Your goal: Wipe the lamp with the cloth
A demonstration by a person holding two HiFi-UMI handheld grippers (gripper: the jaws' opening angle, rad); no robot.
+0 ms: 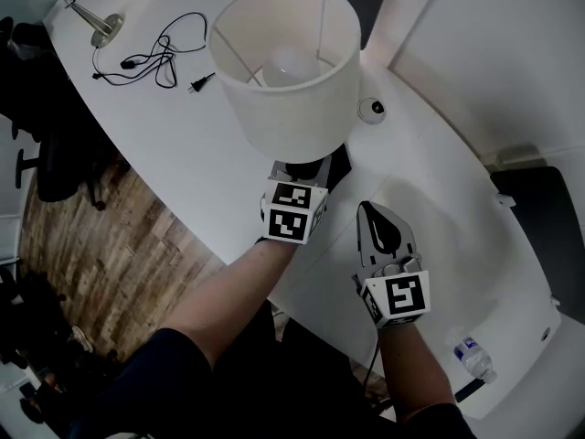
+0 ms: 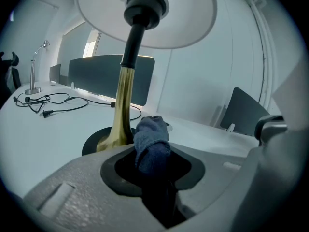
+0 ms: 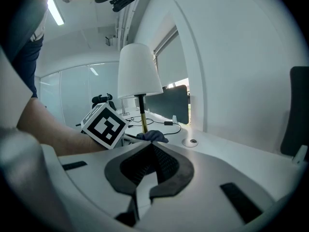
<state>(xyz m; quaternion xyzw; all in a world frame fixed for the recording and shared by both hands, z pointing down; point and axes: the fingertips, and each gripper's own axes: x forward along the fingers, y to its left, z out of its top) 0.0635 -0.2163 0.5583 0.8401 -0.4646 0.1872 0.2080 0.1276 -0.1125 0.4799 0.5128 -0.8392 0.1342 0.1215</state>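
Left hand-held gripper point(image 2: 153, 162) is clamping the blue cloth point(image 2: 152, 141), with the wad poking out past the tips. It's sitting low under the lamp point(image 1: 288, 62), just beside the foot of the brass stem point(image 2: 126, 100), above the dark base point(image 2: 94, 140). Can't tell whether the cloth is touching metal.

Right hand-held gripper point(image 3: 149, 151) is idling to the right of the lamp, apart from it. Its jaws are together with nothing between them.

Handling, my read:
- The cloth is soft and bunching, so it's wiping with the protruding wad only.
- The lamp is looking top-heavy: a wide shade on a thin stem.
- The shade is likely thin and dentable, so light strokes there.
- Stem and base are stiff metal, probably slick. The base is the place to brace with the right gripper.

Room:
- The lamp is standing near the tabletop point(image 1: 183, 154) edge on the person's side, so side pushes toward that edge are risking a tip.
- Open surface is lying right of the lamp and beyond it.
- The cable point(image 1: 151, 58) is lying well apart at far left.
- The bottle point(image 1: 473, 355) is lying well apart by the right end.
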